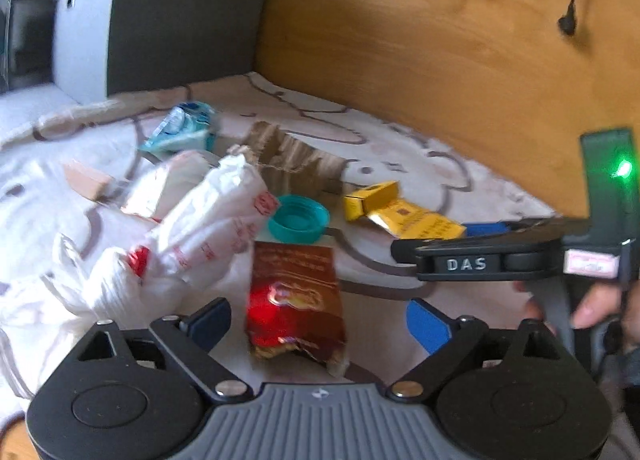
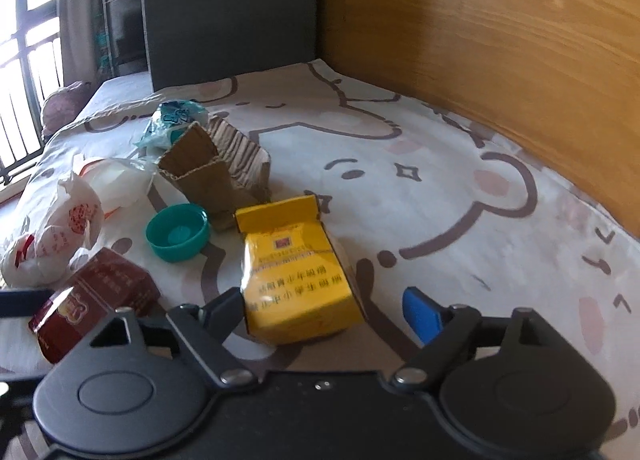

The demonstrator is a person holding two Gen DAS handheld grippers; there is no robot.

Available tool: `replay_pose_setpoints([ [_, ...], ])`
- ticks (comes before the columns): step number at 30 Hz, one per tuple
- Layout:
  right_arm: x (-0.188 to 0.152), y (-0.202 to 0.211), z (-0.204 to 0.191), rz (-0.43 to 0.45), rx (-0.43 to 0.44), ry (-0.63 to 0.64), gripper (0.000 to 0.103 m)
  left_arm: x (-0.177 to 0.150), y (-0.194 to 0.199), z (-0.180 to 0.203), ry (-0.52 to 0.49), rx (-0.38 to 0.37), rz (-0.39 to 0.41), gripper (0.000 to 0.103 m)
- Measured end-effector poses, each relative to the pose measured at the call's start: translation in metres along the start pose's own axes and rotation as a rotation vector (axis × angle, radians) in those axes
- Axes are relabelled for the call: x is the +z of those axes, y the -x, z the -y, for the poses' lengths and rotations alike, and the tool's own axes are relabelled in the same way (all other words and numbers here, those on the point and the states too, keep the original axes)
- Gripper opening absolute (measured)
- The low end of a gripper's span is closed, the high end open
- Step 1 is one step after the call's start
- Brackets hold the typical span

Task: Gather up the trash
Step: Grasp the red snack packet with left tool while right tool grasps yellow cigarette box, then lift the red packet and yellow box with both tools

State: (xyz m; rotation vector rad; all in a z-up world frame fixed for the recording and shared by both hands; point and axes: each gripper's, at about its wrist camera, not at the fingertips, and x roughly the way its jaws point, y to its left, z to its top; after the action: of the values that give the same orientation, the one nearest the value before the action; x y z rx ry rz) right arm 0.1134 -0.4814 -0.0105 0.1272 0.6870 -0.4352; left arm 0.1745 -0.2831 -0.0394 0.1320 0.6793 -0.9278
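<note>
Left wrist view: left gripper (image 1: 318,324) with jaws spread and clamping nothing, the red-brown packet (image 1: 296,300) lying on the bedsheet (image 1: 400,164) between the blue pads, pads not pressing it. Just beyond the packet, a teal cap (image 1: 298,218) sits open side up. Left of the cap, a crumpled white plastic bag (image 1: 192,228) with red print. Behind the cap, a torn piece of corrugated cardboard (image 1: 296,158); farther back, a blue-green wrapper (image 1: 180,128). Right of the cap, a yellow pack (image 1: 396,212) with its flap lifted, and the right gripper (image 1: 480,248) comes in from the right edge beside it, a hand (image 1: 592,308) on its handle. A small tan block (image 1: 86,182) lies at far left. Right wrist view: right gripper (image 2: 324,314), jaws released and gripping nothing, the yellow pack (image 2: 298,272) on the sheet between the pads, its left edge close against the left pad; contact too blurred to tell. The red-brown packet (image 2: 96,300) is to the left, the teal cap (image 2: 178,234) behind it, cardboard (image 2: 218,172) and white bag (image 2: 56,228) beyond. A wooden board (image 2: 500,52) runs along the bed's right side.
</note>
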Motion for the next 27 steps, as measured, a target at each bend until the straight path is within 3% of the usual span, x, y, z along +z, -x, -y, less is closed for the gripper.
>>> replay_pose_setpoints([
  [4,0.010,-0.009,-0.013,-0.012,0.023,0.067,0.084,0.003,-0.009,0.006,-0.034,0.051,-0.004,0.083],
  [11,0.022,-0.027,-0.017,-0.064,0.059,0.102,0.061,0.007,-0.020,0.007,-0.012,0.095,-0.037,0.068],
  [20,0.009,-0.010,-0.004,-0.074,0.068,0.097,0.060,0.008,-0.026,0.009,-0.015,0.163,-0.058,0.054],
  [27,-0.007,0.009,0.003,-0.063,0.053,0.077,0.060,0.006,-0.014,0.007,0.049,0.142,-0.053,0.053],
])
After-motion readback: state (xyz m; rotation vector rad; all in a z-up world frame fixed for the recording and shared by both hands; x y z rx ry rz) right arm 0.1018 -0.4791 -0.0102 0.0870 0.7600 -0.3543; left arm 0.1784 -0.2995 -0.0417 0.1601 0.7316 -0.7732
